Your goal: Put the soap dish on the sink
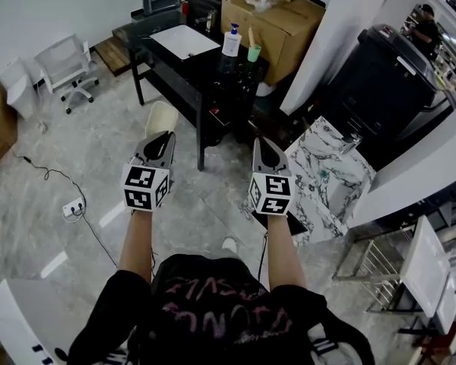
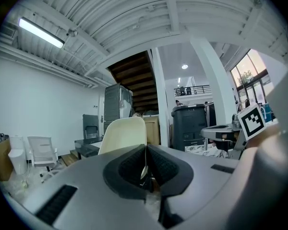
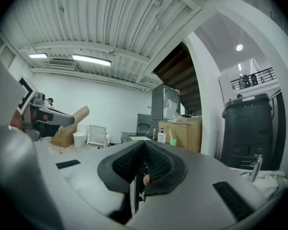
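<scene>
Closest to the lens, a dark printed shirt [image 1: 220,310] and two bare forearms are seen, each forearm ending in a marker cube. No soap dish can be made out with certainty in any view. If it is out at all, it is judged to sit on the black tabletop [image 1: 175,74], where a pump bottle [image 1: 231,40], a green cup [image 1: 254,52] and a sheet of paper [image 1: 184,41] stand, but nothing there can be read as a dish. Its long axis therefore cannot be told.

The marble-topped sink [image 1: 319,196] is set to the right of the tabletop, and its tap is seen at the far edge. The left claw [image 1: 166,137] is held pressed together, its ribbed pads meeting along one seam with nothing between them, as is shown in the left gripper view [image 2: 146,150]. The right claw [image 1: 260,143] is likewise brought tight together and carries nothing [image 3: 144,146].

Both claws are pointed forward, level with each other and well short of the tabletop, which lies straight ahead of them. The sink lies just ahead and to the right of the right claw, so the right hand is judged the nearer for the placing. Either hand could serve for a pick-up from the tabletop. A cream chair [image 1: 161,116] is seen just beyond the left claw, and a cardboard box [image 1: 277,17] behind the tabletop.
</scene>
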{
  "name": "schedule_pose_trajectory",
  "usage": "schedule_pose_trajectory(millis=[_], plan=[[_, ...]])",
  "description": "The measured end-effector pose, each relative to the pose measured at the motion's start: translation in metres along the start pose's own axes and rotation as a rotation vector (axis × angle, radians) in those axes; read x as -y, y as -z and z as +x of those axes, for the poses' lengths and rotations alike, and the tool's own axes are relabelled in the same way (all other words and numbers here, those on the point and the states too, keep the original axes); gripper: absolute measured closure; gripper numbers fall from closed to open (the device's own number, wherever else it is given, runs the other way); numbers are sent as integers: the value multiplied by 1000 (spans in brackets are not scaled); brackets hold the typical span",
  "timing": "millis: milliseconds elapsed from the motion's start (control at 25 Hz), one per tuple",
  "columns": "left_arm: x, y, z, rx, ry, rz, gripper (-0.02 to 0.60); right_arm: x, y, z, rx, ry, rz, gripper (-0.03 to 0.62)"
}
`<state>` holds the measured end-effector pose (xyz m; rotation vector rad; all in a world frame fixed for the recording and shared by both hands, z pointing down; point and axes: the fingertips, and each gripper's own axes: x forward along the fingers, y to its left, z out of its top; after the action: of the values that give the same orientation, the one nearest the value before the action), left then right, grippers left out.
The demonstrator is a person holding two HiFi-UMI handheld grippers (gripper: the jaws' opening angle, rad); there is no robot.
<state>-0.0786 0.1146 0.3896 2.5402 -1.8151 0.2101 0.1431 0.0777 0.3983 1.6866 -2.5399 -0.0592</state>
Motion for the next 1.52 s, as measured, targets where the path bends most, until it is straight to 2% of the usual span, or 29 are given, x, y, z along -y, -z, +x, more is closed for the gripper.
schedule_pose_trajectory(millis=[840, 1200, 1520], plan=[[-30, 15, 30, -15, -5, -8, 558, -7, 8, 46, -2, -19, -23, 580], [-54, 24, 72, -39, -7, -4, 558, -3, 11, 100, 2, -38, -19, 580], [-77, 37, 143, -85, 5, -6, 558, 21, 31, 170, -42, -38, -20, 580]])
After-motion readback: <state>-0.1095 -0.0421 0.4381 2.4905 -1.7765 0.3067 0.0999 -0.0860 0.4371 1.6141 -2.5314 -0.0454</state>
